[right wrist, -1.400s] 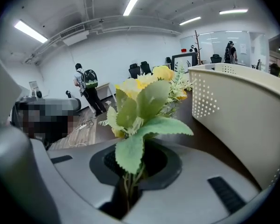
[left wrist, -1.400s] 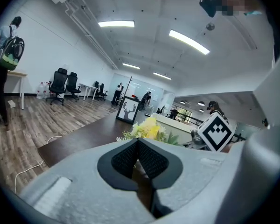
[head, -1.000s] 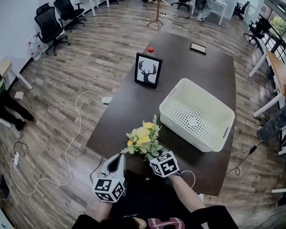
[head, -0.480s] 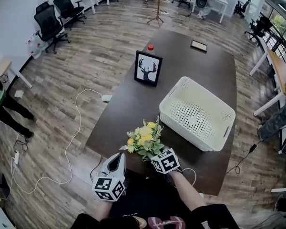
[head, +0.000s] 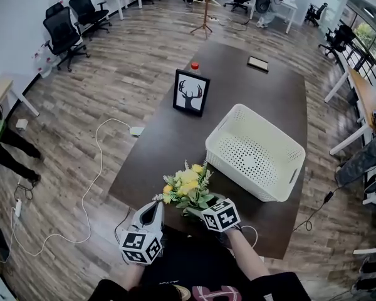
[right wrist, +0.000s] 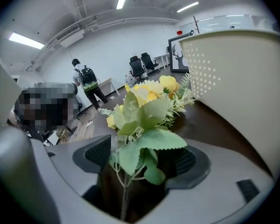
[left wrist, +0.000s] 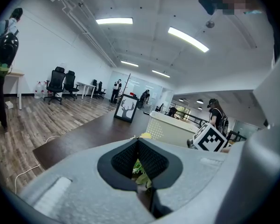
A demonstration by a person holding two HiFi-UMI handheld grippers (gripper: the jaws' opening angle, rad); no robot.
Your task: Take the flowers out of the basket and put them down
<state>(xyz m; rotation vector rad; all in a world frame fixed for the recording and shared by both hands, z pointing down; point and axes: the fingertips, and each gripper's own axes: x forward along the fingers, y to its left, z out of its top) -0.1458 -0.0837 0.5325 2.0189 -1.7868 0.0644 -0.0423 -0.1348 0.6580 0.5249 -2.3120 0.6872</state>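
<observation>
Flowers (head: pixel 185 190) on tabletop (head: pixel 169 149) nr near edge, just beside white basket (head: pixel 235 168). R gripper (head: pixel 202 210): jaws just been opening, now wide apart, stems loose betw. them. L gripper (head: pixel 155 207): jaws together, empty. Deer frame (head: pixel 191 93) upright beyond.

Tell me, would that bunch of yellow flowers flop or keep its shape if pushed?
Probably light: the flowers are a small bunch on thin stems. The stems look wiry, so it would likely keep its shape, though the leaves may bend. Resting on the table, it would likely slide rather than tip.
</observation>
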